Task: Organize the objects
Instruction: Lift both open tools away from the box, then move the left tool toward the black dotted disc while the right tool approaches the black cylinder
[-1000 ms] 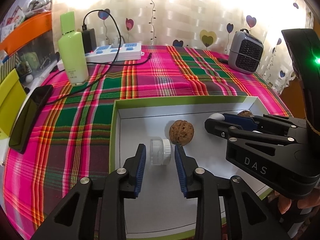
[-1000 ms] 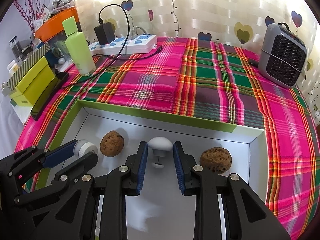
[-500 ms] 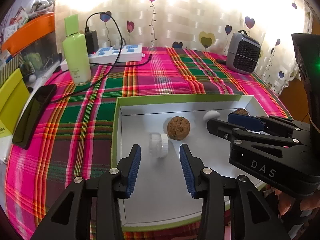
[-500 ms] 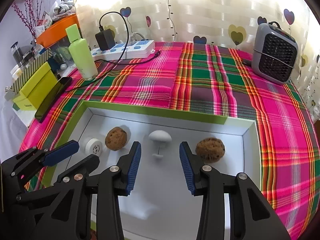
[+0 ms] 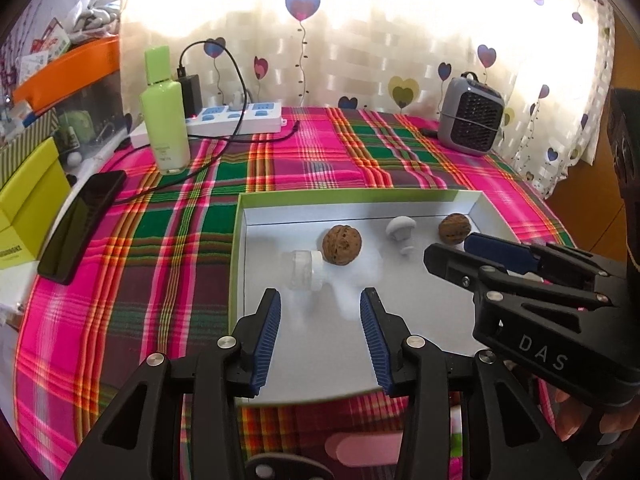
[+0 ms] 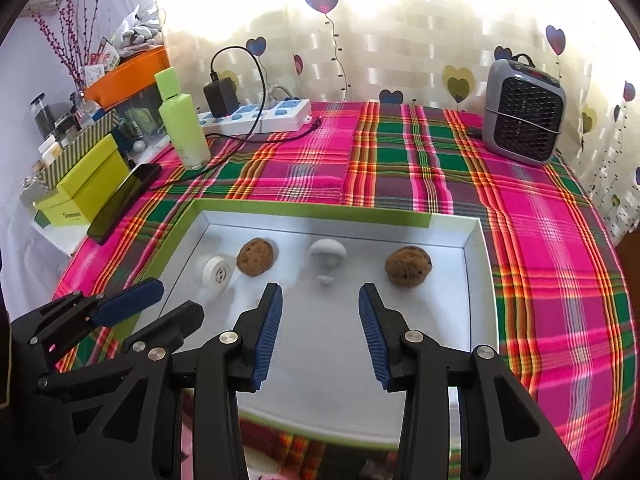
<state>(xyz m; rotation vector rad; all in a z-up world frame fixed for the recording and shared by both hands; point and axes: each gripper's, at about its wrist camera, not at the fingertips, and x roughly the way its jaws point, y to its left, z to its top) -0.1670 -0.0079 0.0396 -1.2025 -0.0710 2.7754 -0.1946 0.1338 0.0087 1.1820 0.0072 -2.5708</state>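
Note:
A shallow white tray with a green rim (image 5: 236, 240) (image 6: 476, 264) lies on the plaid cloth. In it lie a small white round jar on its side (image 5: 305, 269) (image 6: 217, 273), two walnuts (image 5: 341, 239) (image 5: 454, 229) (image 6: 255, 257) (image 6: 408, 266), and a white mushroom-shaped knob (image 5: 401, 229) (image 6: 327, 255). My left gripper (image 5: 319, 312) is open and empty, just behind the jar. My right gripper (image 6: 320, 308) is open and empty, behind the knob; it shows in the left wrist view (image 5: 472, 248).
On the cloth stand a green bottle (image 5: 165, 120) (image 6: 182, 124), a power strip with charger and cable (image 5: 236, 116) (image 6: 260, 114), and a grey heater (image 5: 470, 120) (image 6: 522, 120). A black phone (image 5: 82, 224) (image 6: 126, 200) and yellow-green boxes (image 6: 80, 188) lie at the left edge.
Both grippers opened, let go of the jar and the knob, and drew back toward the tray's near edge. The jar and knob stay lying in the tray.

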